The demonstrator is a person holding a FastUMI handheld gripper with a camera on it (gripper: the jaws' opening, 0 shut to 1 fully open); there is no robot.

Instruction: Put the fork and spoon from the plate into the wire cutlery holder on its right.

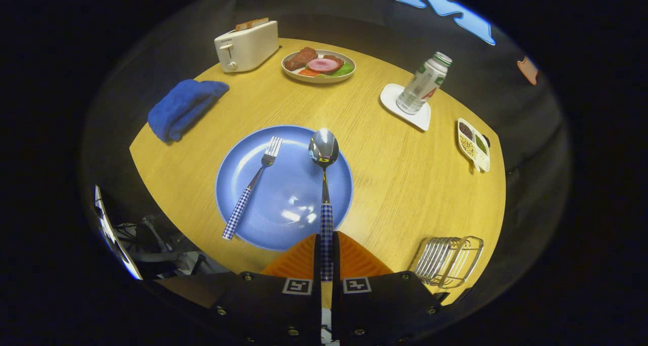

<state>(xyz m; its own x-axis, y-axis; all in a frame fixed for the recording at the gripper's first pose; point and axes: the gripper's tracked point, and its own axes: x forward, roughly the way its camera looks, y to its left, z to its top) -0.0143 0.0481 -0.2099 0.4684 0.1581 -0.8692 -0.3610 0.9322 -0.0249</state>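
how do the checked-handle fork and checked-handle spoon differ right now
The silver fork with blue-checked handle lies free across the blue plate, slanted; the silver spoon with blue-checked handle has its handle clamped in the gripper, pointing straight ahead. Both share the handle pattern.

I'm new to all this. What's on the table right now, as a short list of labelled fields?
tool: shut on the spoon's checked handle
spoon: bowl over the blue plate, pointing ahead of the fingers
fork: lying on the blue plate
wire cutlery holder: right of the plate, nothing in it
farther back: toaster, food dish, bottle, blue towel
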